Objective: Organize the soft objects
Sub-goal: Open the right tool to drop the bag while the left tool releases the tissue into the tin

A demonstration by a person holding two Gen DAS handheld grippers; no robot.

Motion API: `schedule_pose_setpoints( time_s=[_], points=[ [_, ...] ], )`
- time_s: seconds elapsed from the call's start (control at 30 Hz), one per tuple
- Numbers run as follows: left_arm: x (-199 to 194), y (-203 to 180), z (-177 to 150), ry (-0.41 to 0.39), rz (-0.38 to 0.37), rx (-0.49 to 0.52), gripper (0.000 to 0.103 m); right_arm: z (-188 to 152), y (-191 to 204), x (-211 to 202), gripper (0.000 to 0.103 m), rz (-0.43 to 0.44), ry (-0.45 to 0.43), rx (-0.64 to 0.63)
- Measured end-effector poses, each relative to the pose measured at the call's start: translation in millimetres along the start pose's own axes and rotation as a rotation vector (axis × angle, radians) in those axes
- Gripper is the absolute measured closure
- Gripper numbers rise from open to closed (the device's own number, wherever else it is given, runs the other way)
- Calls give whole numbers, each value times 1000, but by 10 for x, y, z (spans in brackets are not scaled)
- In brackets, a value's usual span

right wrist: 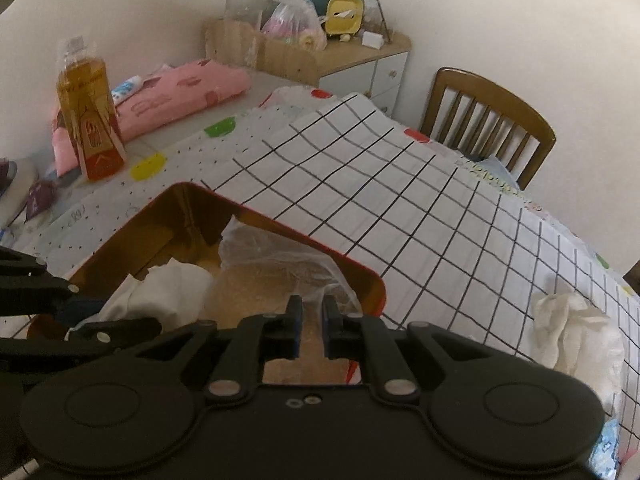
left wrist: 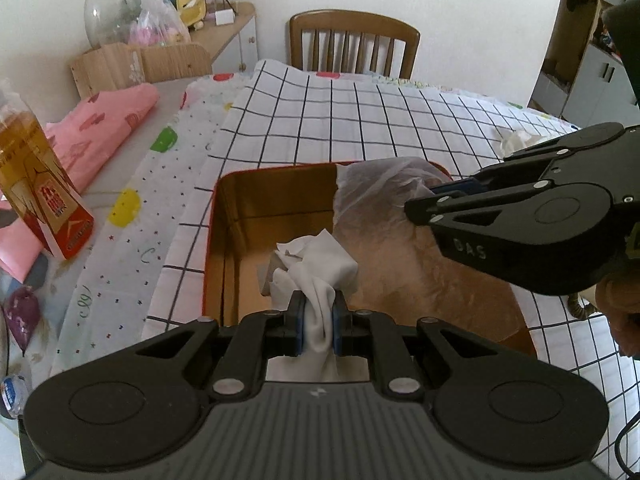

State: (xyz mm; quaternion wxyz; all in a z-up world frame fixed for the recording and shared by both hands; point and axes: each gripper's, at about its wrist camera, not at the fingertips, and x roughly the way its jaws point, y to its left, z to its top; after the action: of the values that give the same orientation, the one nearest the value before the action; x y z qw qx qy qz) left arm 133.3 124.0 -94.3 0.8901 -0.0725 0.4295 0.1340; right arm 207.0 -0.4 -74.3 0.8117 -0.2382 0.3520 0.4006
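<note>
A red-rimmed gold box (left wrist: 276, 184) stands open on the checked cloth. My left gripper (left wrist: 318, 324) is shut on a white cloth (left wrist: 320, 268) and holds it over the box's near side. A clear plastic bag (left wrist: 384, 216) lies in the box's right half. My right gripper (right wrist: 310, 330) hovers over that bag (right wrist: 280, 264), its jaws a small gap apart with nothing between them. In the left wrist view the right gripper (left wrist: 424, 200) reaches in from the right, its tips at the bag. The white cloth also shows in the right wrist view (right wrist: 168, 292).
Another crumpled white cloth (right wrist: 576, 336) lies on the checked cloth (right wrist: 400, 208) right of the box. A bottle of amber liquid (right wrist: 90, 116), a pink folded cloth (right wrist: 180, 96) and a purple pouch (left wrist: 22, 316) lie to the left. A wooden chair (left wrist: 354, 42) stands beyond the table.
</note>
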Motion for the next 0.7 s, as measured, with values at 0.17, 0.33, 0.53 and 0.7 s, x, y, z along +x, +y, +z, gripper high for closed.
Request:
schedule_pose_setpoints(
  time_s=[0.17, 0.33, 0.53, 0.7],
  points=[
    [49, -6, 5, 12, 2, -4, 90, -16, 8, 61, 94, 25, 24, -10],
    [84, -11, 18, 19, -11, -7, 90, -48, 13, 71, 90, 38, 37, -21],
    [97, -4, 30, 20, -12, -16, 90, -49, 4, 12, 85, 51, 19, -26],
    [78, -11, 19, 17, -23, -17, 89, -58, -21, -71, 76, 57, -1, -28]
  ],
)
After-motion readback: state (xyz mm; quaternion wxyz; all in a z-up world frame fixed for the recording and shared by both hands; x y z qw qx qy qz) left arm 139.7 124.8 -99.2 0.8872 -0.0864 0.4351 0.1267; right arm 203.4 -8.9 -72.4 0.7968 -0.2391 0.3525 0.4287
